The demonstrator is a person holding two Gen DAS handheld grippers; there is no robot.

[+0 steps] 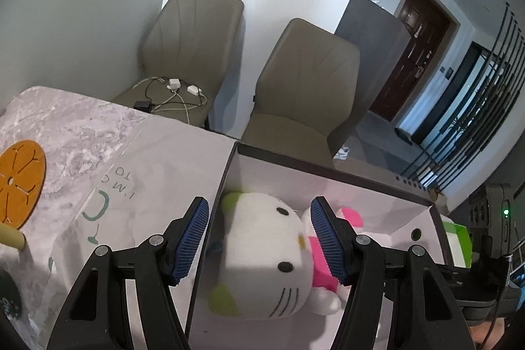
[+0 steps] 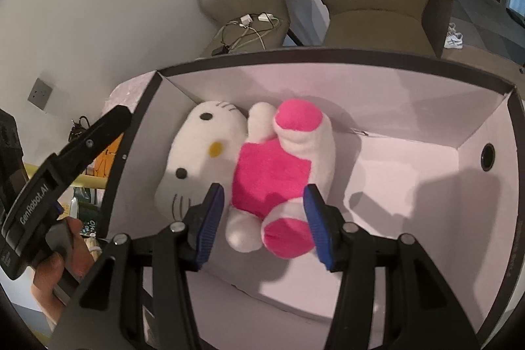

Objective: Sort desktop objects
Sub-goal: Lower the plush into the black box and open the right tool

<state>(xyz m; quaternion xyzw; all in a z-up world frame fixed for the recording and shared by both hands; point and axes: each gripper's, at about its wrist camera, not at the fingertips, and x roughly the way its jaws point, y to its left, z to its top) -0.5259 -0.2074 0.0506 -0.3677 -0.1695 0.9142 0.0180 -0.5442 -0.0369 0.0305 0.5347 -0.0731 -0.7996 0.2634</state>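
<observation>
A white plush cat (image 2: 203, 146) with a pink dress lies on its back inside an open white box with a dark rim (image 2: 328, 58), its head toward the left wall. My right gripper (image 2: 263, 202) hovers open over the cat's body and legs, blue pads on either side, not pressing. My left gripper (image 1: 259, 218) is open above the box's left wall (image 1: 216, 202), with the cat's head (image 1: 272, 251) below and between its pads. In the right wrist view a hand (image 2: 49, 271) holds the left gripper, and one of its black fingers (image 2: 108, 123) shows at the box's left edge.
An orange coaster (image 1: 19, 182) lies on the marbled table (image 1: 65, 127) at the left. A white sheet with green print (image 1: 131, 186) sits beside the box. Two beige chairs (image 1: 305, 81) stand behind, one bearing cables and chargers (image 1: 174, 94). A green-and-white box (image 1: 456, 238) is at the right.
</observation>
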